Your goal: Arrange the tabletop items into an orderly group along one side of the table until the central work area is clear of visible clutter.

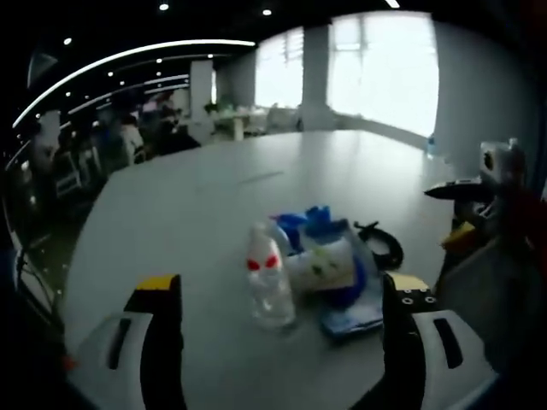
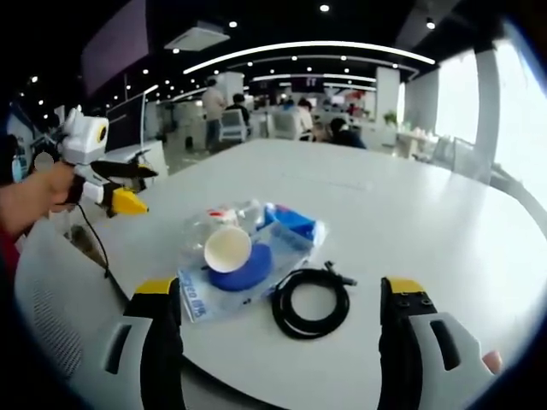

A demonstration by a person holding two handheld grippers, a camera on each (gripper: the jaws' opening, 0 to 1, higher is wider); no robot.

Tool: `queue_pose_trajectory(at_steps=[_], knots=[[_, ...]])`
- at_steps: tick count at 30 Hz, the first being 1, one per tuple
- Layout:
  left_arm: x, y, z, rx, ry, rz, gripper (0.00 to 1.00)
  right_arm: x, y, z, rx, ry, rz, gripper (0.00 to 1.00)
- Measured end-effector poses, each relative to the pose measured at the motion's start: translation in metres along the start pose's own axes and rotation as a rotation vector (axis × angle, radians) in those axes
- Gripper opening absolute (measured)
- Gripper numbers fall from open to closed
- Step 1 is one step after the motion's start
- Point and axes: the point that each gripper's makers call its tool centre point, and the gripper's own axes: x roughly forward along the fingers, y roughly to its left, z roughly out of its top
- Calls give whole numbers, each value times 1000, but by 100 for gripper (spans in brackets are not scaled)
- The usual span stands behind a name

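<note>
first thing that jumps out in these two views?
A small cluster on the round white table: a clear plastic bottle with red label standing upright, a white paper cup tipped on its side over blue packets, and a coiled black cable beside them. Both grippers hover open, holding nothing.

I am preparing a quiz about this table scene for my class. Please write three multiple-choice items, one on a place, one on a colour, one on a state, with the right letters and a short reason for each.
1. Where does the coiled black cable lie?
A. on the table beside the blue-printed plastic bag
B. inside the white cup
C. on a chair

2. What colour is the print on the clear plastic bottle?
A. green
B. red
C. yellow

3. How does the white cup lie?
A. upright
B. on its side, mouth toward the right gripper view
C. stacked under the bottle

Key: 1 A, the cable rests on the white table next to the bag. 2 B, red marks show on the bottle. 3 B, its round opening faces the camera.
</note>
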Motion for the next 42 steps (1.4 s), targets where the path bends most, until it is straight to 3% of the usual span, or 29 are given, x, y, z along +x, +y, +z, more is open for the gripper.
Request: queue_pose_trajectory(at_steps=[42], knots=[[79, 30, 1, -37, 104, 34, 90, 1, 2, -3, -12, 14, 2, 95]])
